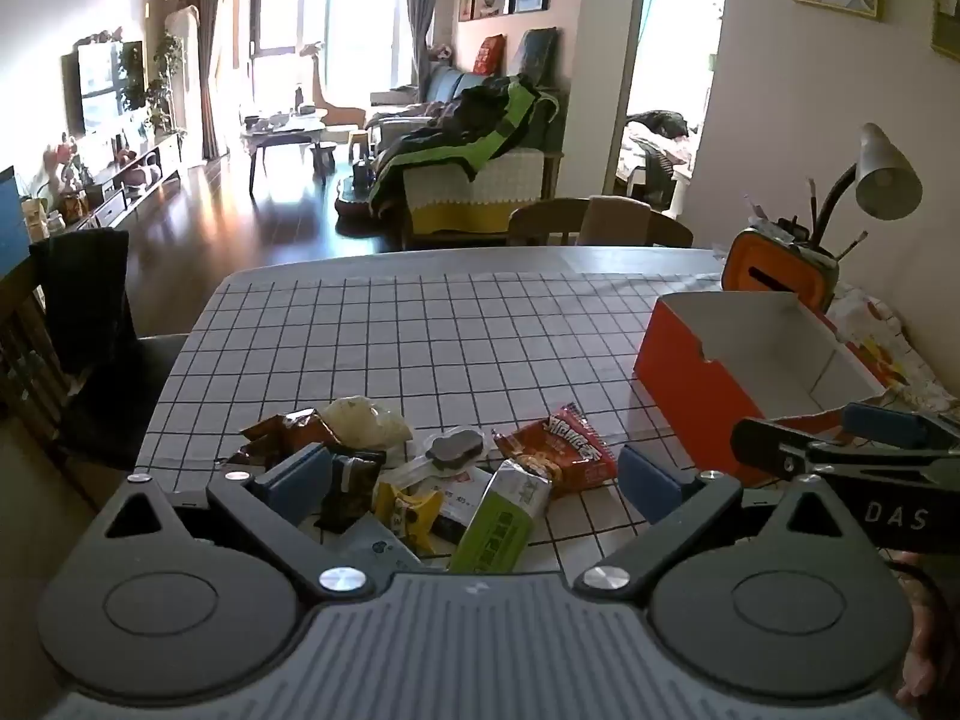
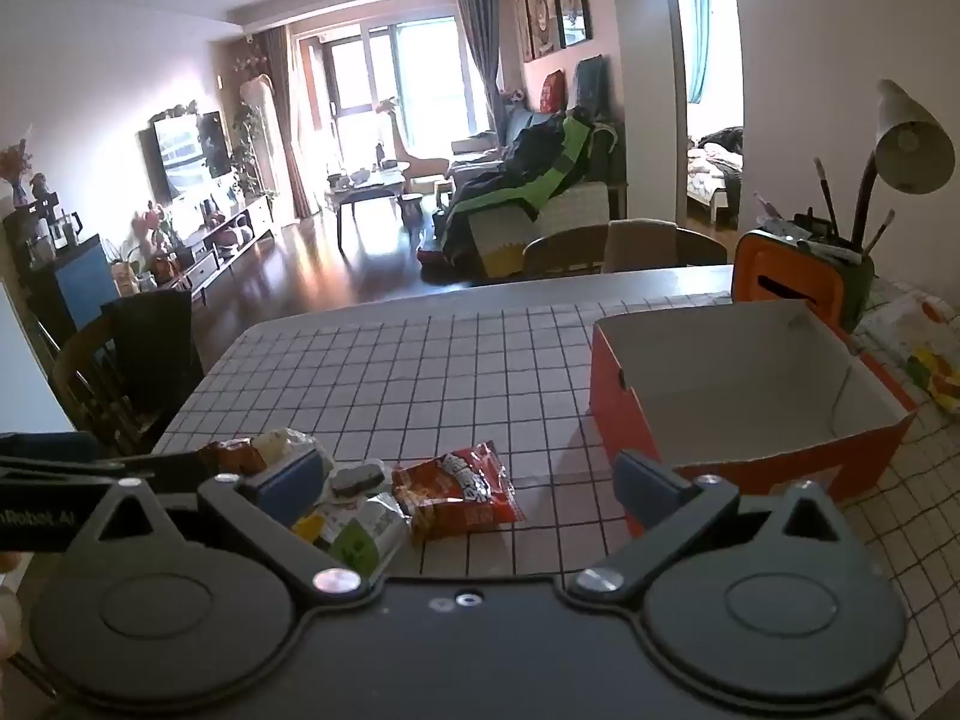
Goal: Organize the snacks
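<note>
A heap of snack packets lies on the checked tablecloth (image 1: 420,330) near its front edge: a red packet (image 1: 564,450), a green-and-silver bar (image 1: 504,522), a yellow packet (image 1: 408,510), a dark packet (image 1: 351,486) and a brown one (image 1: 288,432). My left gripper (image 1: 474,480) hangs open just above the heap, touching nothing. An open orange box (image 1: 750,372) with a white, empty inside stands to the right. In the right wrist view my right gripper (image 2: 474,483) is open over the red packet (image 2: 459,489), between the heap and the orange box (image 2: 744,396).
An orange holder with brushes (image 2: 798,288) and a desk lamp (image 2: 906,144) stand behind the box by the wall. A patterned cloth (image 2: 924,336) lies at the far right. Chairs (image 2: 624,246) stand at the table's far side and left side. Checked cloth (image 2: 450,360) stretches beyond the heap.
</note>
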